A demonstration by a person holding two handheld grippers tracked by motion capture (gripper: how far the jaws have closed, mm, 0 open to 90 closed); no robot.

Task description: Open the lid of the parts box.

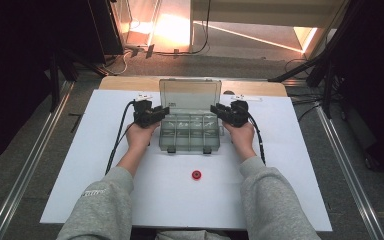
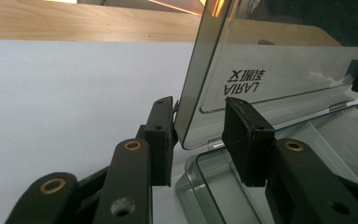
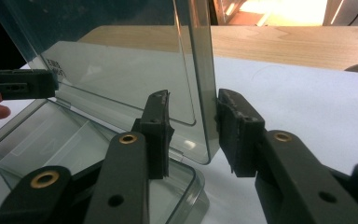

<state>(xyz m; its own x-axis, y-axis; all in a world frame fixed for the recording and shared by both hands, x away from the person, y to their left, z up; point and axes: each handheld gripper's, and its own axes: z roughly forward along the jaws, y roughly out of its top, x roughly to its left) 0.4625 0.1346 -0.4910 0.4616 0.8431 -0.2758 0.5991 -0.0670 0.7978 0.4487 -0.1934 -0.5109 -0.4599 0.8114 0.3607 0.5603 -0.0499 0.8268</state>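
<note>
White tabletop [image 1: 280, 165], clear plastic organizer box [image 1: 190, 132] at centre, lid [image 1: 190, 92] upright. Left gripper [image 2: 200, 135] and right gripper [image 3: 191, 128] straddle lid's side edges, jaws apart, not clamping. Lid likely light, stiff, slippery; hold edges.
</note>
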